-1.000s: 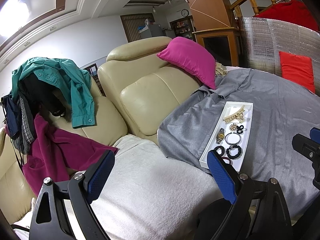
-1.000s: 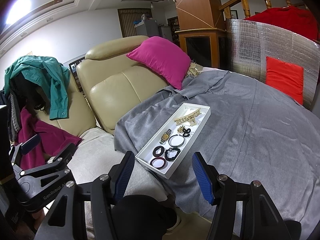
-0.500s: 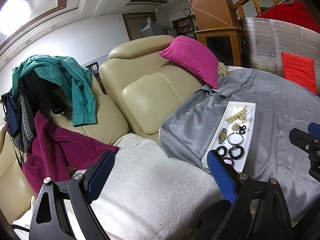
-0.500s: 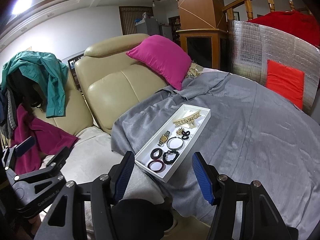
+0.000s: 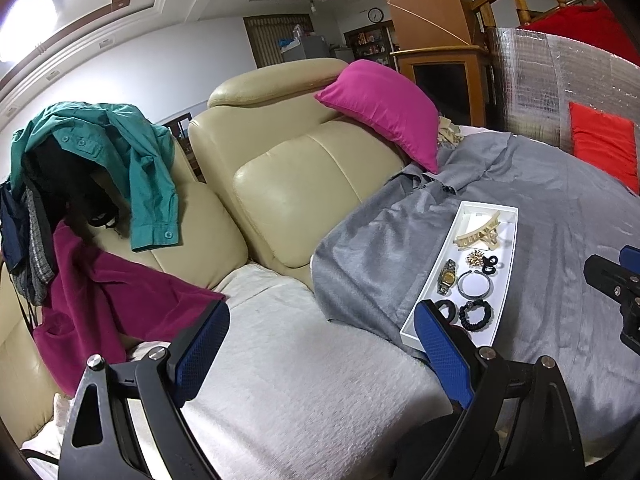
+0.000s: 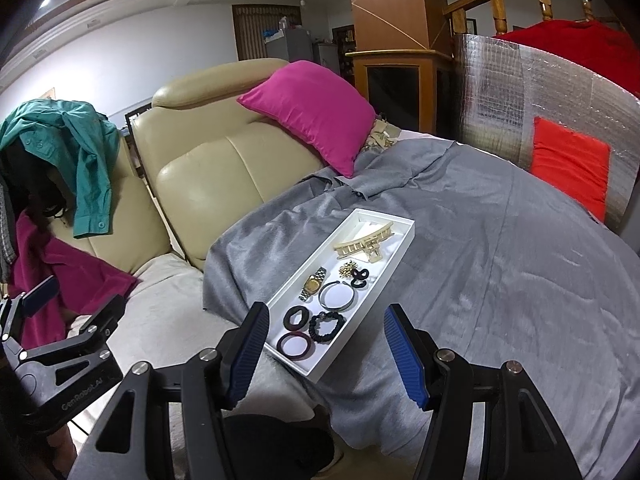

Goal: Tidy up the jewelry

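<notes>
A white tray [image 6: 394, 258] [image 5: 507, 276] lies on a grey cloth [image 6: 500, 280] [image 5: 560, 248]. In it are a cream hair claw [image 6: 365, 245] [image 5: 479, 234], a gold watch [image 6: 313, 283] [image 5: 447, 277], a silver bangle [image 6: 337, 296] [image 5: 474, 283], a black beaded bracelet [image 6: 327, 326] [image 5: 476, 315], a black hair tie [image 6: 295, 317], a dark red ring [image 6: 296, 345] and a small gold piece [image 6: 347, 270]. My right gripper [image 6: 326, 354] hangs open just short of the tray's near end, nothing between its fingers. My left gripper [image 5: 320, 354] is open over the white throw, left of the tray.
A cream leather sofa [image 5: 304, 184] carries a magenta cushion [image 5: 384, 108], a teal shirt [image 5: 132, 168] and a maroon garment [image 5: 100, 304]. A white throw [image 5: 300, 380] covers the seat. A silver foil panel with a red cushion [image 6: 570, 164] stands behind the grey cloth.
Both grippers have drifted forward toward the sofa, so the tray looks a little nearer in both views. Jaw openings are unchanged.
</notes>
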Tool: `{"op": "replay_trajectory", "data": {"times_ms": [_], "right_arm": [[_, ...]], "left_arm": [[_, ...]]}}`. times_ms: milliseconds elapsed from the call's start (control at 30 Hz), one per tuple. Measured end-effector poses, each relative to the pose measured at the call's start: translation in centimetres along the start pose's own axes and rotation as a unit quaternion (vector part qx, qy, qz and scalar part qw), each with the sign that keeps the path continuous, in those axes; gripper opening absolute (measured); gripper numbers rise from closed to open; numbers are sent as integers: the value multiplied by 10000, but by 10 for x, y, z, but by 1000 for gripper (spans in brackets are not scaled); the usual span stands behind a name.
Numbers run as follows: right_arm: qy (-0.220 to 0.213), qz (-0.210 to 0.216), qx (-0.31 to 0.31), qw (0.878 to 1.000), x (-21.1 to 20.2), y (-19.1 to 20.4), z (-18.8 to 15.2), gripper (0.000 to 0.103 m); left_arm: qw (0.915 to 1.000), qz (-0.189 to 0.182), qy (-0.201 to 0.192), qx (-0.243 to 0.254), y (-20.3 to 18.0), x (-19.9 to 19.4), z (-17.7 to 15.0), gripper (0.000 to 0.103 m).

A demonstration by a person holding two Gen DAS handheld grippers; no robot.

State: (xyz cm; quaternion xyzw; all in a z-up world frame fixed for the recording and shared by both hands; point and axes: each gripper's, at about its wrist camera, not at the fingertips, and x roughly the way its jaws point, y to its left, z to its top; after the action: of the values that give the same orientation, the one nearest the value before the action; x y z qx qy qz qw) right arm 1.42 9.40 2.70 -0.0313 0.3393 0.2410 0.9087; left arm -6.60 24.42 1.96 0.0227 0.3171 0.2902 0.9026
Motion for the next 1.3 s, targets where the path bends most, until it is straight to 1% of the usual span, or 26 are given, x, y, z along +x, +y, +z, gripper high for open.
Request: {"op": "replay_trajectory", "data": {"times_ms": [300, 500, 967, 1300], "right_arm": [[81, -72, 27, 9999, 11, -7, 2, 64], [31, -149, -30, 9999, 8, -6, 4, 64], [12, -358, -3, 9994, 6, -6, 8, 64], [53, -379, -54, 9993, 13, 0, 11, 64]], "left_arm": [[9999, -101, 86, 46, -10, 13, 5, 93], [9999, -150, 64, 22, -12, 14, 8, 93], [9991, -418, 22, 82, -17, 21, 17, 93], [9989, -463, 53, 80, -16, 29, 19, 93]]}}
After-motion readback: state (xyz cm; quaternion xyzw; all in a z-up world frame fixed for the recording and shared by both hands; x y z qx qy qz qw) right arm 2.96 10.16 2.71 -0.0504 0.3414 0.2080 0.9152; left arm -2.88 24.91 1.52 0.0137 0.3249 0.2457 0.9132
